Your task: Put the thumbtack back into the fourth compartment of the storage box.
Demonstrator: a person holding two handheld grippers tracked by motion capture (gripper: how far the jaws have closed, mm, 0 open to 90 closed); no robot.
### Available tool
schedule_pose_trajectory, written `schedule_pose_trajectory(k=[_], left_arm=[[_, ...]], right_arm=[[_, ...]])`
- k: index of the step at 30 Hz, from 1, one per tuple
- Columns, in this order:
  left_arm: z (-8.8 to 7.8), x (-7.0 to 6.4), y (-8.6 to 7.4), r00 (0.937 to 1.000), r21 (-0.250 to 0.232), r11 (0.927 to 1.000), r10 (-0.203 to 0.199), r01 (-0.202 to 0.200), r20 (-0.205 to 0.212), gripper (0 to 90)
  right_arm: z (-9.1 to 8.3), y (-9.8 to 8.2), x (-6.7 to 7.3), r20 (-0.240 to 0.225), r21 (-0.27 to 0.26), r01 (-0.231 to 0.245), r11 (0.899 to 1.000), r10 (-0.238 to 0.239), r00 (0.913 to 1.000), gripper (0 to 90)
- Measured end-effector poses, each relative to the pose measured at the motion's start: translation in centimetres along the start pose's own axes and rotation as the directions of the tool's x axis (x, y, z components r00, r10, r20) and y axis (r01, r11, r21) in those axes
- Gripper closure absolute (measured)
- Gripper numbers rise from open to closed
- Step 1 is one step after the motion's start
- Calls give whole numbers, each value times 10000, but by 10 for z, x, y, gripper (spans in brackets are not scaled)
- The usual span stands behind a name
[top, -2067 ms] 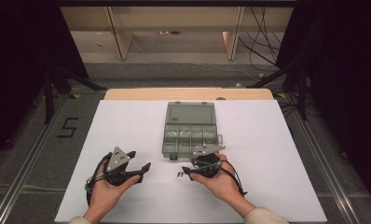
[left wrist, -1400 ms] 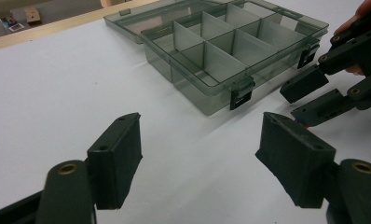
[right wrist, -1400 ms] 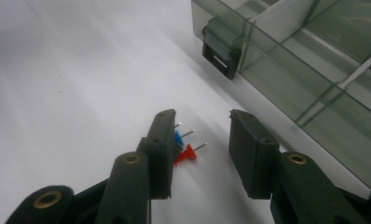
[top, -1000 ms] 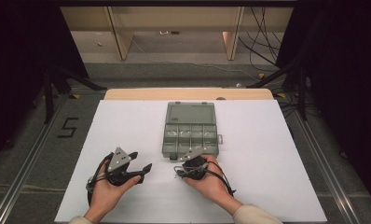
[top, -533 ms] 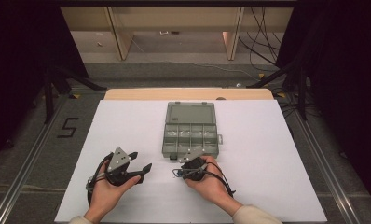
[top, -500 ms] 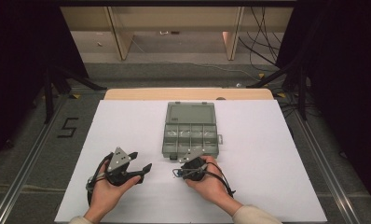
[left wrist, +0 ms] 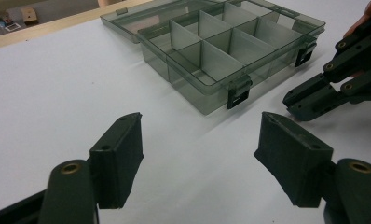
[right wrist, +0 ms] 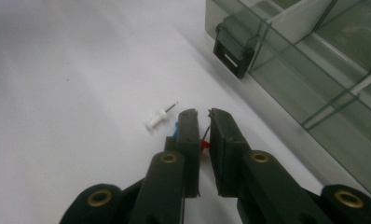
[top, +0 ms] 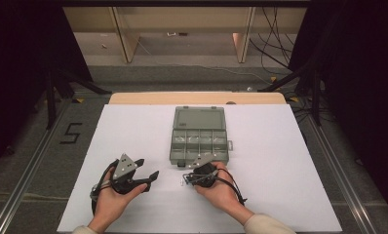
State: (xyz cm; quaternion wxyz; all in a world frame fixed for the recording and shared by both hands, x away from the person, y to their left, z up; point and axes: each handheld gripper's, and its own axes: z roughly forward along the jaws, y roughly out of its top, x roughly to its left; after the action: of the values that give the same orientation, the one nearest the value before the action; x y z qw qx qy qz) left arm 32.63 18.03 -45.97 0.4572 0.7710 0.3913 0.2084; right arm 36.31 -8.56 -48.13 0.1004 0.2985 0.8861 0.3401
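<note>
On the white table (top: 289, 161), just in front of the open compartment box (top: 200, 139), the right gripper (right wrist: 203, 122) has been closing on a red pushpin (right wrist: 204, 143), its jaws now nearly together with the pin between them; a white pushpin (right wrist: 156, 119) and a blue one (right wrist: 175, 131) lie alongside. The pin looks tiny, light, hard and slick, so it is probably best pinched across its plastic head. The left gripper (left wrist: 200, 154) rests wide open and empty.

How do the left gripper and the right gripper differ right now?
The left gripper has its jaws wide apart over bare white table; the right gripper has just been closing, jaws nearly together around a red pushpin. A white pushpin lies beside the right one. Both are black, near the compartment box.
</note>
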Motion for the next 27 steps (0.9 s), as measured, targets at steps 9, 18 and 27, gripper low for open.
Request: schedule_pose_trajectory(k=[9, 18, 27], left_arm=[[0, 1, 0, 9999, 15, 9999, 159, -160, 42, 305], [1, 0, 0, 10000, 18, 10000, 44, -44, 62, 307], [1, 0, 0, 10000, 22, 10000, -22, 21, 48, 309]], right_arm=[[-7, 4, -2, 19, -210, -13, 9998, 13, 10000, 833], [-21, 9, -11, 33, -385, -312, 9988, 314, 9995, 834], [-27, 11, -15, 134, -571, -447, 9974, 456, 9989, 834]])
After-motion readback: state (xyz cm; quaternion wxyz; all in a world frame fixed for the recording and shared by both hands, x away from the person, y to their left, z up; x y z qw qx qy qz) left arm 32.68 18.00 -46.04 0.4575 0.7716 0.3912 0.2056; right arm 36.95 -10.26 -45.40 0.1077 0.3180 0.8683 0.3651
